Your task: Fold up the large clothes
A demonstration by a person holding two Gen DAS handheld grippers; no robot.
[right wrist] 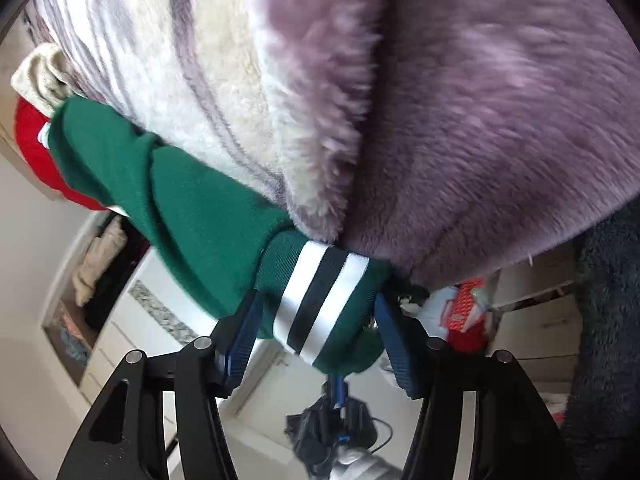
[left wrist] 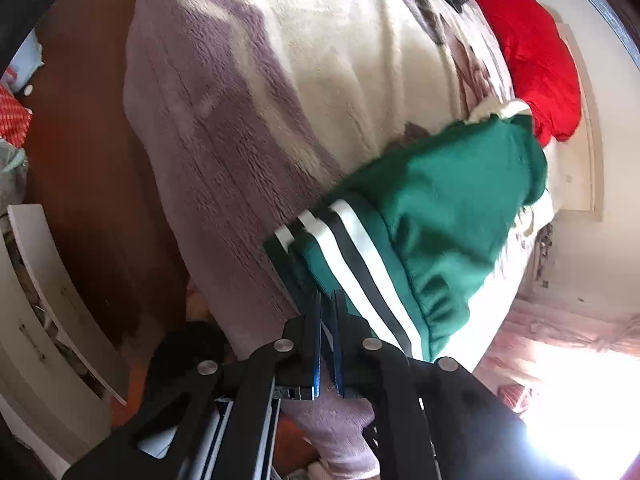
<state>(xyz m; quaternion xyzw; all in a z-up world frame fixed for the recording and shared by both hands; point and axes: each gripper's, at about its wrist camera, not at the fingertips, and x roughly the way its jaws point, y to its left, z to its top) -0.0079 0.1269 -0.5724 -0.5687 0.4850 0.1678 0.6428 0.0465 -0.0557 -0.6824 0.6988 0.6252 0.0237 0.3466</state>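
A green garment (left wrist: pixel 440 208) with white and black stripes lies along the edge of a bed covered by a lilac and cream fleece blanket (left wrist: pixel 248 120). My left gripper (left wrist: pixel 327 294) is shut on the garment's striped edge (left wrist: pixel 360 256), which runs in between its blue pads. In the right wrist view the garment (right wrist: pixel 192 208) stretches left, and its striped cuff (right wrist: pixel 320 300) sits between the spread jaws of my right gripper (right wrist: pixel 316 300). That gripper is open, one blue pad (right wrist: pixel 240 340) on each side of the cuff.
A red garment (left wrist: pixel 532 60) and a cream one (left wrist: pixel 496 110) lie past the green one at the bed's far side. White furniture (left wrist: pixel 44 300) stands left over a brown floor (left wrist: pixel 80 160). White drawers (right wrist: pixel 132 320) and red packaging (right wrist: pixel 468 312) show below the bed edge.
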